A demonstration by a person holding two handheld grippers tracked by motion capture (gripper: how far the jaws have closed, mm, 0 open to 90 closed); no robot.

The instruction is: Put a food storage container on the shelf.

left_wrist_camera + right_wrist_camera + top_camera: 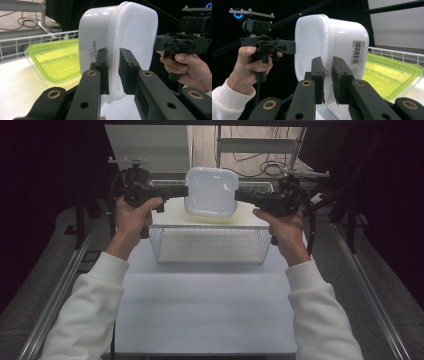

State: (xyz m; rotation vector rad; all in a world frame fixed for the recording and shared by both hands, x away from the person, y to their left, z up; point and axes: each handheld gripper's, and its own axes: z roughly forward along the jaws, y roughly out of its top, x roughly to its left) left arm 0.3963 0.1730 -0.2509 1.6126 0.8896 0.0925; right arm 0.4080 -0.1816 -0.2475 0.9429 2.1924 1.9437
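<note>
Both grippers, left (113, 72) and right (327, 82), are pinching the light, stiff, slippery white tub's (211, 192) rim at opposite edges.

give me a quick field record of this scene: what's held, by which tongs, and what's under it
held item: white rounded plastic container with lid, tipped on edge, lifted
left tongs: shut on its lid rim
right tongs: shut on the opposite rim
below: lime-green translucent plastic container on the white table
nearby: white wire basket
</note>
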